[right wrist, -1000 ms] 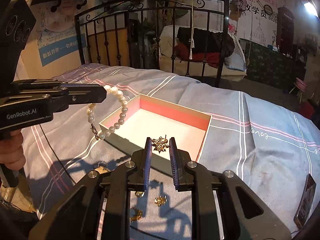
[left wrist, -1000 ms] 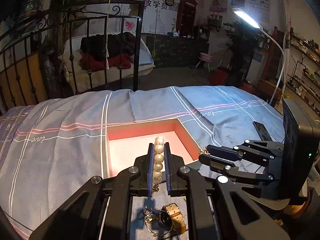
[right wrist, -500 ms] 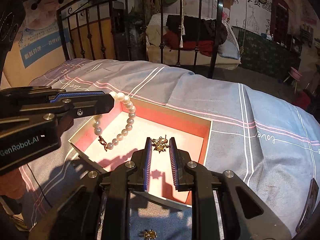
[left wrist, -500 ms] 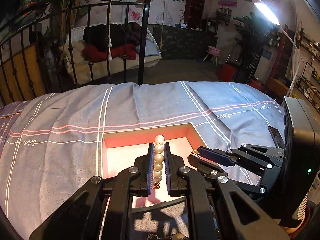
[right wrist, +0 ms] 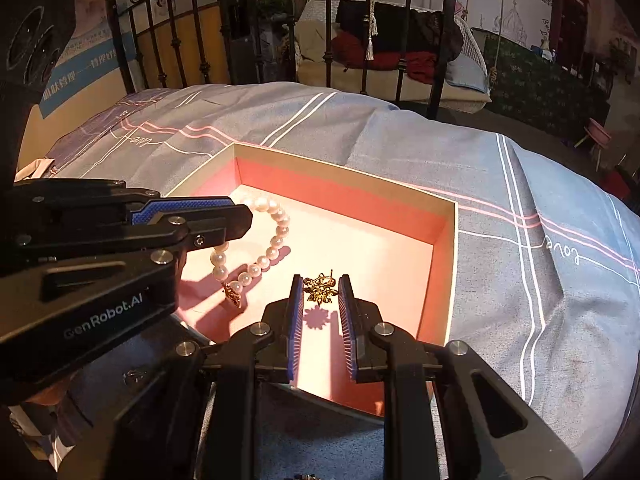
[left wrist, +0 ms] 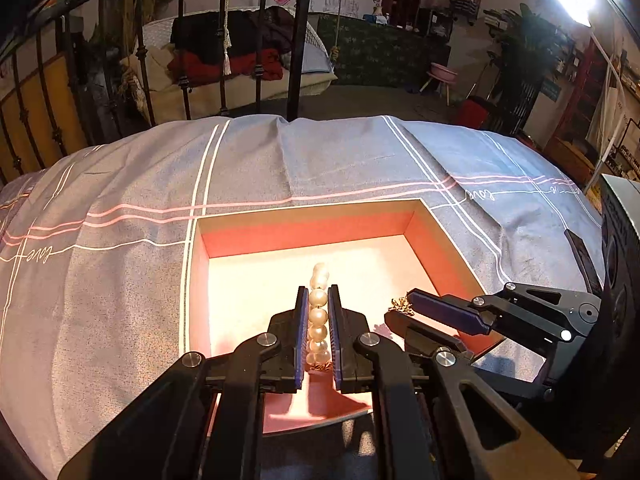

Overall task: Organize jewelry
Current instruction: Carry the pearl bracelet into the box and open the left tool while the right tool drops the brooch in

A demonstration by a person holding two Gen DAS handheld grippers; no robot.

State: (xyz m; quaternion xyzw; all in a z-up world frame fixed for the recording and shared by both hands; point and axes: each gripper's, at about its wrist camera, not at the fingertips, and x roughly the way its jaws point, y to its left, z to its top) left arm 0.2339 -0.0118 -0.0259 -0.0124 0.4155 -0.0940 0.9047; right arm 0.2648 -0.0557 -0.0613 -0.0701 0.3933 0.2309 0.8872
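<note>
Lived-in bedroom, striped bedsheet [left wrist: 120, 280], black iron bed frame [right wrist: 192, 52], clothes heap [left wrist: 236, 48], wall posters

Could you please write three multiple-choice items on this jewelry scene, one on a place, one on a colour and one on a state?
1. Where does the pearl bracelet hang?
A. over the open box
B. on the bed rail
C. on the floor

2. What colour are the box's inner walls?
A. green
B. red-pink
C. black

3. How does the right hand-held gripper stand?
A. wide open and empty
B. out of view
C. shut on the gold ornament

Answers:
1 A, the left hand-held gripper holds the pearls above the box floor, where they cast a shadow.
2 B, the walls glow red-pink under the lamp.
3 C, the ornament sits pinched between the blue pads, its shadow below on the box floor.
</note>
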